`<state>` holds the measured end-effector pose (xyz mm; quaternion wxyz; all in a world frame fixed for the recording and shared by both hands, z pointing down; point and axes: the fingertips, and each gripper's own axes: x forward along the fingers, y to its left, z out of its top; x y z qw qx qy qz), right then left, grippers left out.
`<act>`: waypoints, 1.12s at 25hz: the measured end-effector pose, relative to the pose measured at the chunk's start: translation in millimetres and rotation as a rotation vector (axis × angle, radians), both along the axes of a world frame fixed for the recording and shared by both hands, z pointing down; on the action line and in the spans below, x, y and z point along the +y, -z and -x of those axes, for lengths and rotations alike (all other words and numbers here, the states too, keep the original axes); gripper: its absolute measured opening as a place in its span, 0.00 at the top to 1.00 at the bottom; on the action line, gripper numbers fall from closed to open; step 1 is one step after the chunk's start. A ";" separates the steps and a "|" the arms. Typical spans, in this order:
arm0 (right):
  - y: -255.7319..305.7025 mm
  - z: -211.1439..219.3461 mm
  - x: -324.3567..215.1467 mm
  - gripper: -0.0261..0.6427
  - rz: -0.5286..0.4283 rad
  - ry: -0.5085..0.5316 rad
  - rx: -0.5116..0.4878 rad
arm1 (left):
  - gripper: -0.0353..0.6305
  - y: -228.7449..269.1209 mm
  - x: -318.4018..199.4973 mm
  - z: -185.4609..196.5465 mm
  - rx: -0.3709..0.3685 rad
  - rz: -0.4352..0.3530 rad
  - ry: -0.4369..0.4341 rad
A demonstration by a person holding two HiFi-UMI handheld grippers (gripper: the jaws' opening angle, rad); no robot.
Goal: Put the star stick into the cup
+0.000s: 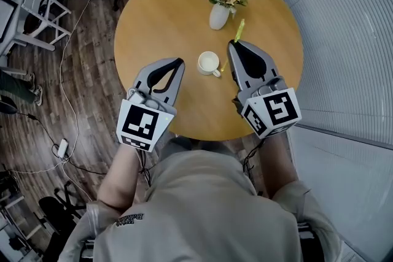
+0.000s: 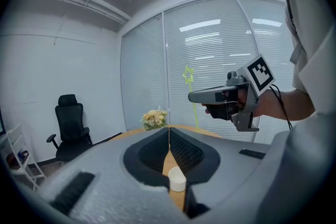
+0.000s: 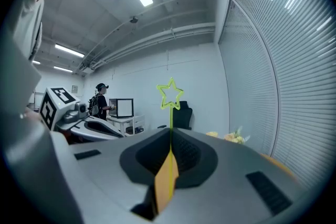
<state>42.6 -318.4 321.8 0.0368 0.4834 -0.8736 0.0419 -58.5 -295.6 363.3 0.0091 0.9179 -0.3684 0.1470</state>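
1. The left gripper (image 1: 179,61) hovers just left of the cup (image 1: 208,62), jaws pressed together on nothing. It is best held aside.
2. The cup stands upright on the table (image 1: 159,15).
3. The right gripper (image 1: 232,45) clamps the star stick (image 1: 239,30) upright, just right of the cup. The stick's lower end needs centring over the mouth before lowering.

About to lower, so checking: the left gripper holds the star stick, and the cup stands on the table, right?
No: the right gripper holds the star stick, per the right gripper view; the left gripper is shut, empty. The cup does stand on the table.
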 end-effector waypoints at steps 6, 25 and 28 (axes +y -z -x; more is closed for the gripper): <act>-36.3 5.1 -25.9 0.92 0.062 0.003 -0.009 | 0.91 -27.8 -26.1 -4.4 -0.015 0.027 0.014; -143.7 9.2 -77.7 0.92 0.213 -0.002 -0.030 | 0.91 -133.0 -67.1 -20.5 -0.042 0.205 0.014; -165.4 10.0 -80.3 0.92 0.239 -0.018 -0.031 | 0.91 -151.0 -65.6 -22.2 -0.039 0.237 0.011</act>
